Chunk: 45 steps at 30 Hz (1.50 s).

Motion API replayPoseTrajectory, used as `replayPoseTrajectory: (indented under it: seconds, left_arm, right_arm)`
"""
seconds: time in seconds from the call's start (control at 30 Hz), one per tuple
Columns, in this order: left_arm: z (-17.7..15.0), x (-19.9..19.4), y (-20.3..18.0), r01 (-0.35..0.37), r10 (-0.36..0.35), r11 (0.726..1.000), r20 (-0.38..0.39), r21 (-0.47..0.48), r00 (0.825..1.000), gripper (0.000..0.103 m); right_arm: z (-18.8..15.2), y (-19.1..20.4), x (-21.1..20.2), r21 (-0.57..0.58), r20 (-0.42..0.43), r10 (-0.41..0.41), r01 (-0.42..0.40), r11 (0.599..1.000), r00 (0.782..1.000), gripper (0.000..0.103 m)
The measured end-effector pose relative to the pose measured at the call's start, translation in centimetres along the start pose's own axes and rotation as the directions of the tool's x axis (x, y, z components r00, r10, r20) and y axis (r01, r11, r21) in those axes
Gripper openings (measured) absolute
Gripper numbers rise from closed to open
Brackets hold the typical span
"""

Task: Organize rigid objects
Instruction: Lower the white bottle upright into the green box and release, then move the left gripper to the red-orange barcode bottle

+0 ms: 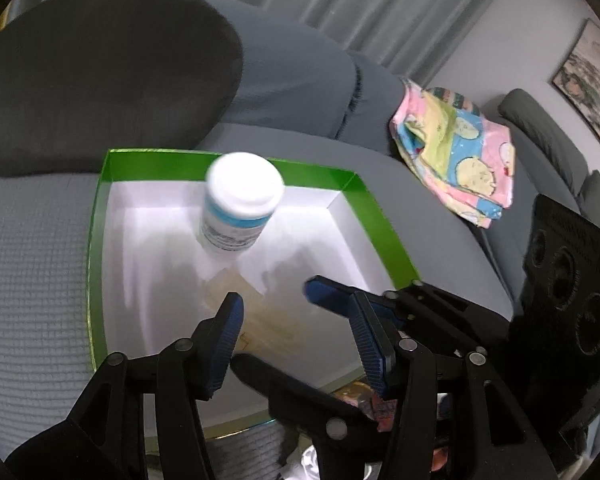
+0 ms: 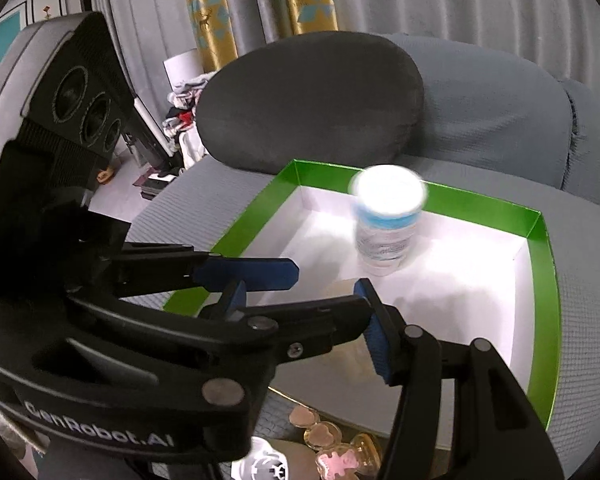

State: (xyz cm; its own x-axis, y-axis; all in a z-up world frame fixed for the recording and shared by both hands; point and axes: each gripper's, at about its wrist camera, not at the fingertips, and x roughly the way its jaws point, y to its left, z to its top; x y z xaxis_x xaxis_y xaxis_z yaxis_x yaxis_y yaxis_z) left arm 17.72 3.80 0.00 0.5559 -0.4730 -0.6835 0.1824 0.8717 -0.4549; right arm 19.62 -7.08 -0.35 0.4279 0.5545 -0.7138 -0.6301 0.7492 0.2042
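A white bottle with a white cap and blue label (image 1: 239,204) stands tilted in a green-rimmed box with a white inside (image 1: 100,216); it is blurred in both views and also shows in the right wrist view (image 2: 386,222). My left gripper (image 1: 296,320) is open and empty over the box's near part. My right gripper (image 2: 300,300) is open and empty above the box's (image 2: 540,312) near-left corner. The left gripper's fingers (image 2: 248,272) cross in front of it. The right gripper's finger (image 1: 328,292) shows in the left wrist view.
The box sits on a grey sofa seat (image 1: 32,264) with a dark round cushion (image 1: 100,72) behind it. A colourful folded cloth (image 1: 456,152) lies on the sofa to the right. Small pink and clear trinkets (image 2: 336,448) lie below the box's near edge.
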Motion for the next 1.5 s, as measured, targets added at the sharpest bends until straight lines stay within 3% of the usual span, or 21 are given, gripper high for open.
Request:
replayPoseTrajectory:
  seconds: [0.07,0.1,0.2,0.4,0.47,0.6,0.77,0.93,1.07,1.5]
  left_arm:
    - [-0.1,-0.3,0.2,-0.042,0.042,0.999,0.005,-0.017,0.999,0.098]
    - [-0.2,-0.6,0.4,-0.049,0.049,0.999,0.014,-0.022,0.999,0.101]
    - [-0.4,-1.6,0.6,-0.056,0.057,0.998,0.028,-0.032,0.998,0.101]
    - [-1.7,-4.2,0.6,-0.194,0.195,0.981,0.052,-0.017,0.979,0.102]
    - [-2.4,-5.0,0.5,-0.218,0.219,0.976,0.064,-0.021,0.974,0.102]
    - [-4.0,-6.3,0.1,-0.273,0.274,0.962,0.072,-0.02,0.959,0.102]
    - [-6.4,-7.5,-1.5,-0.385,0.383,0.923,0.096,0.003,0.919,0.102]
    - [-8.9,-8.8,-3.6,-0.45,0.442,0.893,0.144,0.025,0.885,0.102]
    - [-10.2,-9.0,-5.2,-0.477,0.465,0.878,0.16,0.044,0.871,0.102]
    - [-14.7,-6.9,-8.9,-0.413,0.404,0.903,0.092,0.121,0.91,0.102]
  right_arm:
    - [-0.3,0.0,-0.1,-0.005,-0.009,-0.023,0.023,1.0,1.0,0.074]
    - [-0.5,-0.1,-0.3,-0.007,-0.006,-0.034,0.034,0.999,0.999,0.077]
    - [-1.2,-0.5,-1.3,-0.001,-0.003,-0.05,0.05,0.999,0.999,0.08]
    - [-2.3,-1.1,-3.7,0.012,0.003,-0.12,0.12,0.993,0.993,0.087]
    - [-2.7,-1.1,-4.8,0.014,0.013,-0.144,0.144,0.99,0.989,0.095]
    - [-3.4,-1.0,-6.9,0.012,0.024,-0.17,0.17,0.985,0.985,0.098]
    - [-5.0,-1.3,-9.2,0.043,0.017,-0.179,0.178,0.983,0.984,0.102]
    - [-6.9,-1.1,-11.4,0.074,0.02,-0.183,0.181,0.981,0.983,0.102]
    - [-8.4,-0.9,-12.9,0.088,0.016,-0.183,0.181,0.979,0.983,0.102]
    - [-13.3,-3.8,-15.5,0.255,-0.039,-0.165,0.17,0.952,0.985,0.102]
